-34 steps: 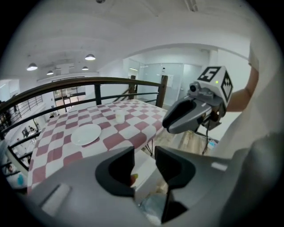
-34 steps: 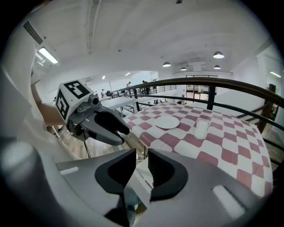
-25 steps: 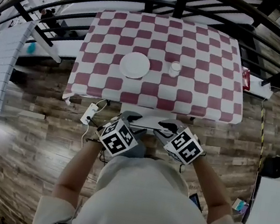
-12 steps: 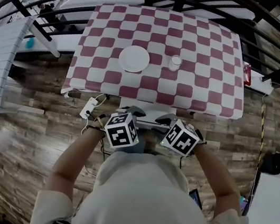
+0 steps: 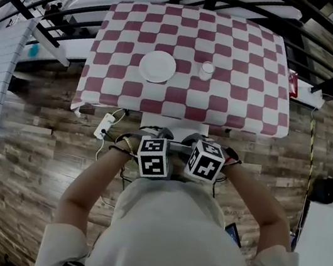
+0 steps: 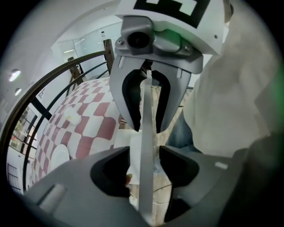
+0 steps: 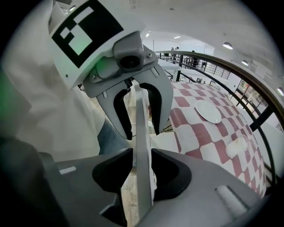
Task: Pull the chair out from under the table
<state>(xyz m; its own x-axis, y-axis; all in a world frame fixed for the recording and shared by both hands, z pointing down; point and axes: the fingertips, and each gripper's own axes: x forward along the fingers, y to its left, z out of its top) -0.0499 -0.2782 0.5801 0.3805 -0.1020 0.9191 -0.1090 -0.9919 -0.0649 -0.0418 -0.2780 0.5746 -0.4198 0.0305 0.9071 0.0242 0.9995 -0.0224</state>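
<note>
Step in hand: taking hold of the chair; by my read the pull has not begun. The pale grey chair (image 5: 174, 128) stands at the near edge of the red-and-white checked-cloth table (image 5: 248, 105), and its seat looks still partly tucked under that edge. Its thin grey top rail (image 6: 145, 133) runs just off the table's near side.

The left gripper (image 5: 152, 137) and right gripper (image 5: 210, 146) sit side by side over the rail, pointing steeply down.
- **Left gripper:** its jaws have just been opening and now stand wide. The rail runs between them with gaps on both sides, so it is not pinched.
- **Right gripper:** its jaws have also just been opening. The rail lies between them and closer to the pads, but I see no clamp.

A white round plate (image 5: 157, 66) and a small white cup (image 5: 207, 70) sit mid-table, well apart from the grippers.

Next move: close both grippers on the rail, then draw it straight back from the table, evenly so the chair doesn't skew.
</note>
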